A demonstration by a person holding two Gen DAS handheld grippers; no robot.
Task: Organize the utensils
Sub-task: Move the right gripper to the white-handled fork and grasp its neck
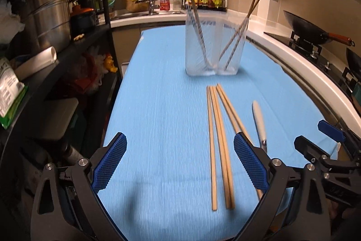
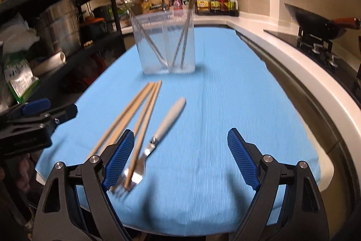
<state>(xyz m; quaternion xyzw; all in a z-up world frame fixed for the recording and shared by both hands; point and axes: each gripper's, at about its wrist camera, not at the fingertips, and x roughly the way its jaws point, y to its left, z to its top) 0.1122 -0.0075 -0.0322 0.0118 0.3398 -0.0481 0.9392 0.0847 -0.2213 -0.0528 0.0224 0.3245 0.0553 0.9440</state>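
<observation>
Left claw (image 1: 179,164) hangs wide and empty nearer than the clear holder (image 1: 214,46), its chopsticks (image 1: 220,146) between the pads, seemingly lined up for pickup. Right claw (image 2: 180,157) gapes too, fork (image 2: 155,137) just left.

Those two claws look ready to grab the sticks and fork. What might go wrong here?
The loose chopsticks lie tight together, one crossing the fork, so the open left gripper or right gripper may pinch several or drag the fork along. The clear holder looks light, with chopsticks leaning inside; a bump might tip it.
</observation>
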